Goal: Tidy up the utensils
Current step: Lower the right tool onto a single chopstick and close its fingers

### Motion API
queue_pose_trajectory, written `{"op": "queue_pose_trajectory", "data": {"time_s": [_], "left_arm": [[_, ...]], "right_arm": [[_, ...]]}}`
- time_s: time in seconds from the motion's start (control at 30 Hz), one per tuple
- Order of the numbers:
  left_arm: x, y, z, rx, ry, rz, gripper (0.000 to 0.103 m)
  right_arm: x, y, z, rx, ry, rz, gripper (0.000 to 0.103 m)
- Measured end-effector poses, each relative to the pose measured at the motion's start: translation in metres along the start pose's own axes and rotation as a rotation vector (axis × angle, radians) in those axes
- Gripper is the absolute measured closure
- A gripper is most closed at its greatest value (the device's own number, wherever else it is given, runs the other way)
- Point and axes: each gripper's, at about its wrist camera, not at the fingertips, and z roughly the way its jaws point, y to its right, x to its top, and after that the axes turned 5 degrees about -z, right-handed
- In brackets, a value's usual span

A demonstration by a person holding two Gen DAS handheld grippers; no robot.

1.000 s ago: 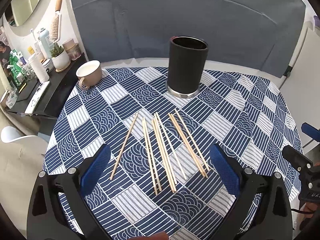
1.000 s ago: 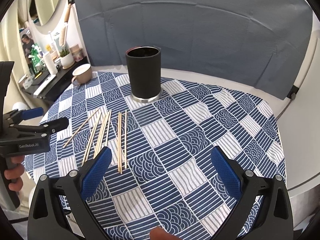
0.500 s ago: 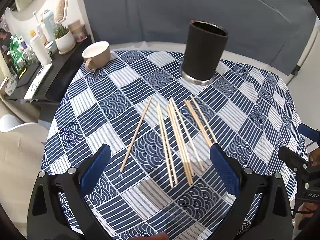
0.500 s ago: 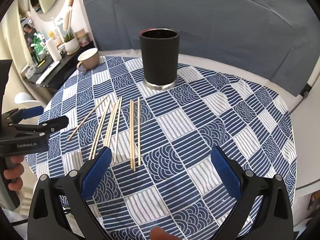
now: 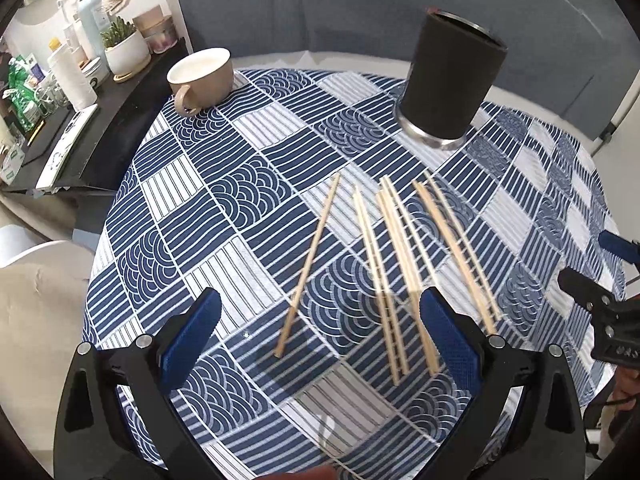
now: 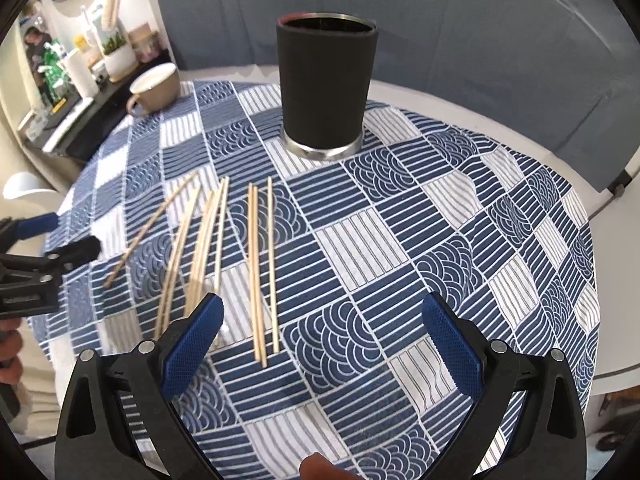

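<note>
1. Chopsticks lying loose on the tabletop, fanned in a rough row in front of the black holder, which stands upright and apart from them; none in the holder yet as far as its dark mouth shows.
2. Left gripper hovering over the near ends of the sticks, jaws spread wide, nothing held.
3. Right gripper likewise wide and empty, poised over the rightmost pair.
4. Likely light, stiff and thin; prone to roll or skid on the cloth, so best pinched near mid-length, a single stick or a close pair at once, the stray leftmost stick taken alone.
5. Left view only: the cup in full and the lone stick clear of the rest, sharply seen.
6. Right view only: down into the holder's rim, and the rightmost pair lying parallel, apart from the others.
</note>
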Motion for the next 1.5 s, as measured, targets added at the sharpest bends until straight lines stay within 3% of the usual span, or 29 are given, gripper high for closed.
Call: {"op": "queue_pose_trajectory", "data": {"time_s": [0.33,0.73,0.9,1.03,1.27,1.5], "left_arm": [[0.016,-0.02,0.047,-0.009,-0.094,0.054,0.006],[0.035,-0.025,0.098,0.004,-0.174,0.145,0.006],[0.041,-0.027,0.117,0.007,-0.221,0.165,0.005],[0.047,-0.027,0.122,-0.02,-0.214,0.184,0.004],[0.06,-0.021,0.131,-0.03,-0.242,0.228,0.004],[0.082,-0.021,0.137,-0.002,-0.29,0.174,0.004]], "right_arm": [[0.021,-0.018,0.067,-0.081,-0.091,-0.065,0.008],[0.036,-0.022,0.127,-0.064,-0.196,-0.063,0.008],[0.039,-0.012,0.14,0.013,-0.229,-0.021,0.008],[0.039,-0.003,0.148,0.069,-0.239,-0.004,0.007],[0.036,-0.004,0.152,0.06,-0.245,0.008,0.006],[0.042,-0.007,0.151,0.039,-0.301,0.042,0.009]]}}
